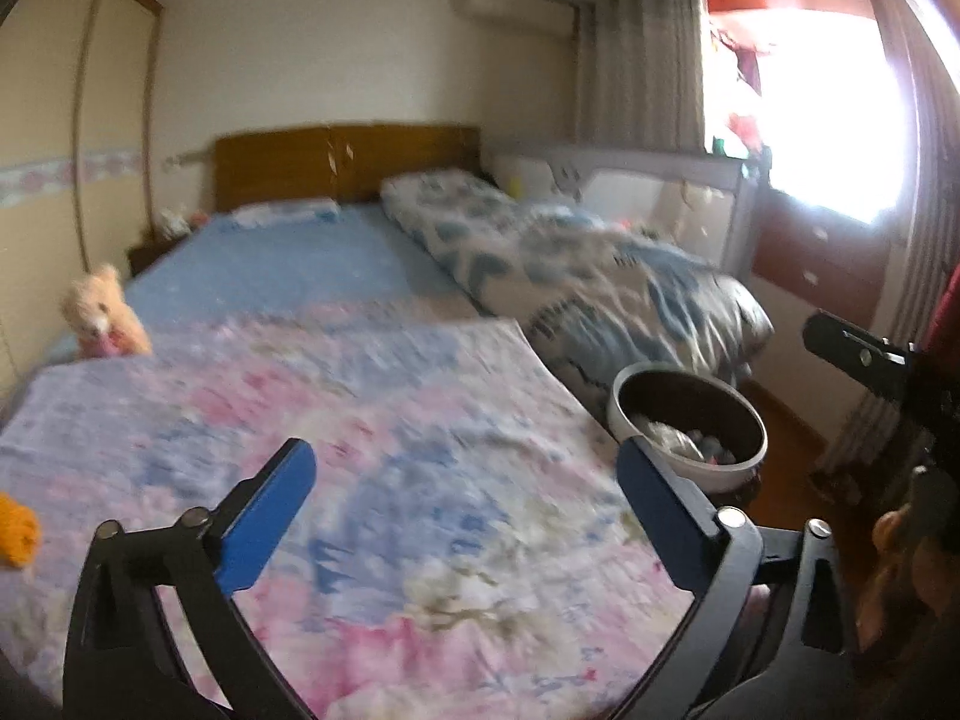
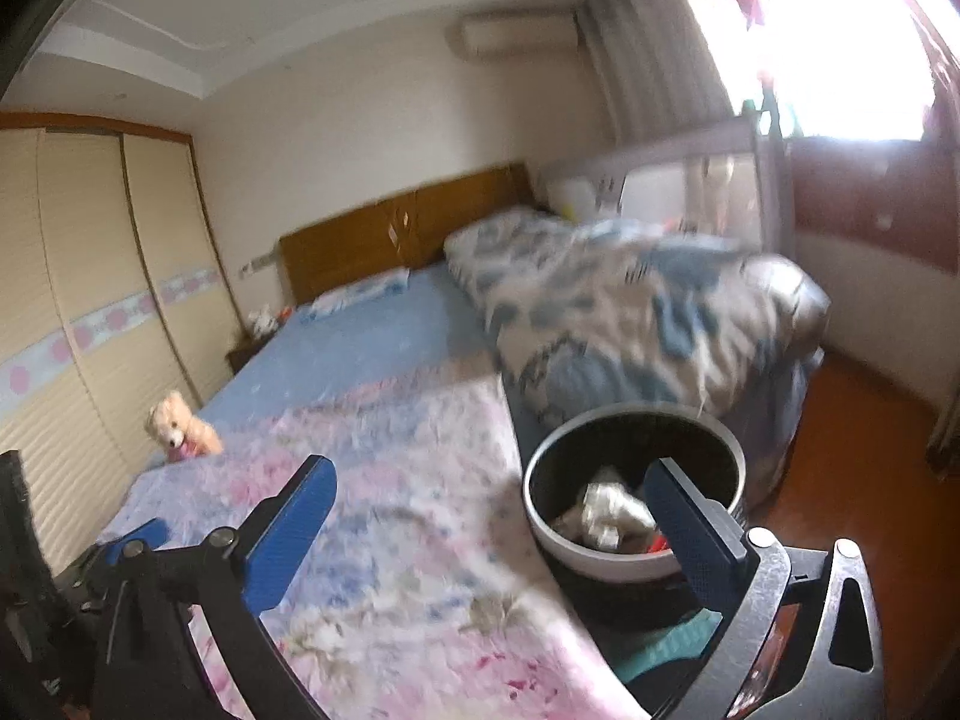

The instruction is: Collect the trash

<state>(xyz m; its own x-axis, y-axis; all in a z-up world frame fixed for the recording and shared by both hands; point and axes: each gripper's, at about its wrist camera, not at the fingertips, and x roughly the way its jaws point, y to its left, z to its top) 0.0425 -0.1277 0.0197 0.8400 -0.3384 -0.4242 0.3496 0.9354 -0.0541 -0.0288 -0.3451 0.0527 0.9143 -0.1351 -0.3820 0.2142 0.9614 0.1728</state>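
Note:
A round white trash bin (image 1: 720, 476) with a dark inside stands on the floor at the bed's right side. Crumpled pale trash (image 2: 606, 510) lies in the bin (image 2: 600, 564). My left gripper (image 1: 465, 456) hangs open over the floral sheet, with nothing between its blue pads. My right gripper (image 2: 492, 471) is open too and holds nothing. Its right finger (image 2: 690, 528) stands in front of the bin's opening, its left finger over the sheet. Both views are blurred.
A bed with a pink and blue floral sheet (image 1: 384, 480) fills the foreground. A teddy bear (image 1: 105, 312) sits at its left edge, and an orange object (image 1: 18, 531) lies nearer. A folded blue-patterned quilt (image 1: 576, 276) lies beyond the bin. A wardrobe (image 2: 78, 300) lines the left wall.

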